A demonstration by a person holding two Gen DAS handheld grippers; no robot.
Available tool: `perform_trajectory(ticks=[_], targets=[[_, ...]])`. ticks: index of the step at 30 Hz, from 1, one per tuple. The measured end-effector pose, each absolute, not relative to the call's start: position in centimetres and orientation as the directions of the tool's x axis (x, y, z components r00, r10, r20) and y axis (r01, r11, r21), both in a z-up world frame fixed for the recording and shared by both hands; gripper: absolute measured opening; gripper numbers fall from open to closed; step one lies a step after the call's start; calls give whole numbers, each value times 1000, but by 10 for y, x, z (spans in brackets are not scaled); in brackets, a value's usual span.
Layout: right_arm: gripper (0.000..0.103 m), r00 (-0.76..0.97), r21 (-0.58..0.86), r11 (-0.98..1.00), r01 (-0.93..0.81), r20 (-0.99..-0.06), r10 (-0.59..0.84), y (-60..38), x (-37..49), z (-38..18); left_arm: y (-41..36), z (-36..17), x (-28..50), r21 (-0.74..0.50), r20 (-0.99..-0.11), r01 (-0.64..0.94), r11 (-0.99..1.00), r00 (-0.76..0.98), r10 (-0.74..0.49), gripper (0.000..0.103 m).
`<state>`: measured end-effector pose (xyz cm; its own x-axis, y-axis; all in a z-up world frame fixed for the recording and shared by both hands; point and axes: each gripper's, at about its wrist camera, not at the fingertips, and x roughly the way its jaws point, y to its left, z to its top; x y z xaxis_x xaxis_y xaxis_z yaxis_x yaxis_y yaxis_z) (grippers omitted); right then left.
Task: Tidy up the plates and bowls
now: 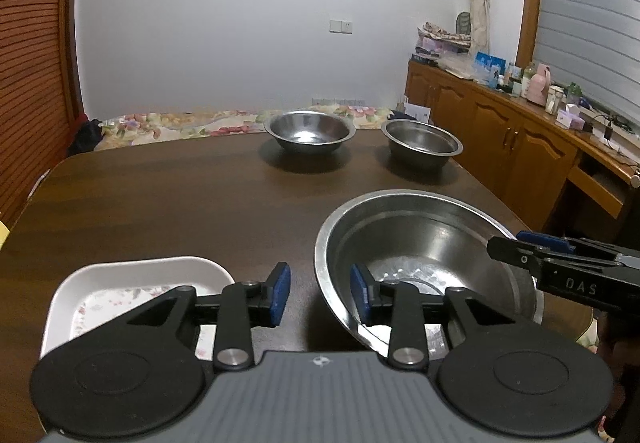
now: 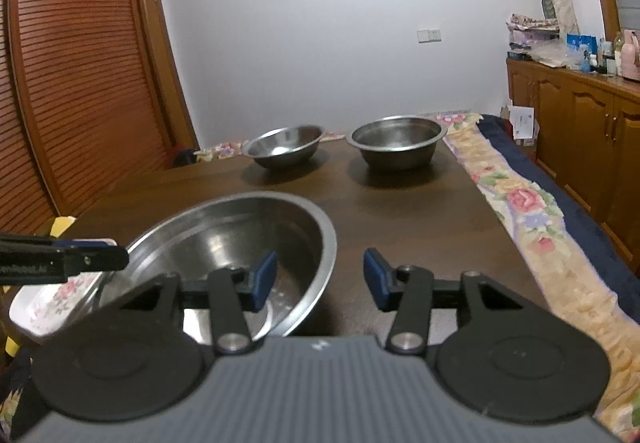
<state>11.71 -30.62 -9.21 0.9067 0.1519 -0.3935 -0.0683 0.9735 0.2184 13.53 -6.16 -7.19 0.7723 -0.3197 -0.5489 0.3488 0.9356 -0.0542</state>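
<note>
Both the left gripper (image 1: 320, 293) and right gripper (image 2: 320, 279) straddle the large steel bowl's (image 1: 424, 239) rim unclenched, beside the floral plate (image 1: 140, 279); closing off-centre could tip it. Two smaller steel bowls (image 1: 310, 131) (image 1: 420, 143) wait across the desk (image 1: 180, 203).

— What's on the tabletop (image 1: 160, 203)?
— Two steel bowls at the far end, a shallow one (image 1: 309, 132) beside a deeper one (image 1: 421, 143). Near us a big steel bowl (image 1: 416, 243), tilted, and a white dish (image 1: 120, 283) just beside it.
</note>
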Motion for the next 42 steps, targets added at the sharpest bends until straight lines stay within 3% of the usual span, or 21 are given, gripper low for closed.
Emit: perform_trajectory(ticks=[13, 25, 35, 42], targets=[[50, 931, 176, 982, -66, -343, 124, -318, 120, -67, -60, -43, 138, -47, -483, 369, 928, 805, -345, 37], [50, 939, 66, 984, -165, -293, 177, -318, 149, -37, -55, -30, 178, -50, -454, 383, 923, 814, -362, 38], [50, 914, 23, 961, -276, -303, 270, -318, 190, -5, -64, -19, 230, -8, -470, 376, 927, 817, -335, 38], [49, 875, 38, 949, -313, -378, 303, -325, 231, 3, -65, -11, 270, 4, -514, 372, 928, 797, -318, 38]])
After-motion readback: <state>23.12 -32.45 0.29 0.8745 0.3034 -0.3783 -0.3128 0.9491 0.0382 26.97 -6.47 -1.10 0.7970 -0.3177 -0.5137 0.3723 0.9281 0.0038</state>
